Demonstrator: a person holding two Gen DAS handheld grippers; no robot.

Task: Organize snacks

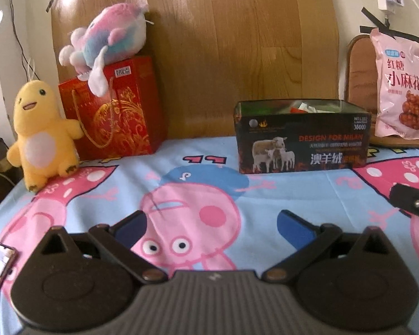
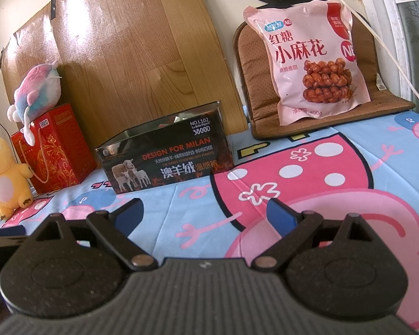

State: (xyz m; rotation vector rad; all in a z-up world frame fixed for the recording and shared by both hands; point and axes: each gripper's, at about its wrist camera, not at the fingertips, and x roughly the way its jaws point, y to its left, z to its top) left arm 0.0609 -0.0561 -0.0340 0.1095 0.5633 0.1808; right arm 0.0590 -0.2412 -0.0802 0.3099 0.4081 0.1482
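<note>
The pink snack bag (image 2: 311, 64) leans upright against a brown seat cushion (image 2: 254, 83) at the far right of the bed, well apart from both tools, while the open black tin box (image 2: 164, 153) sits in the middle far ground, just in front of the wood-grain board (image 2: 131, 50), with a few wrappers showing above its rim in the left wrist view. The right gripper (image 2: 204, 213) hovers low over the cartoon bedsheet (image 2: 293, 184) with its blue-padded fingers spread wide and nothing between them; the left gripper (image 1: 211, 224) is likewise spread and empty, nearer the left side. The likely trouble lies with the bag itself: it is large, glossy and puffed, so a pinch on its smooth face may slide off, and a grip at one corner may let it swing or flop forward off the cushion. It also looks broader than the tin's opening, so pushing it in flat could jam it on the rim or shove the light tin backwards on the soft sheet. The red gift bag (image 1: 111, 111) with the pastel plush (image 1: 109, 39) perched on top and the yellow plush (image 1: 42, 134) stand far left, and a wide left sweep could topple them
</note>
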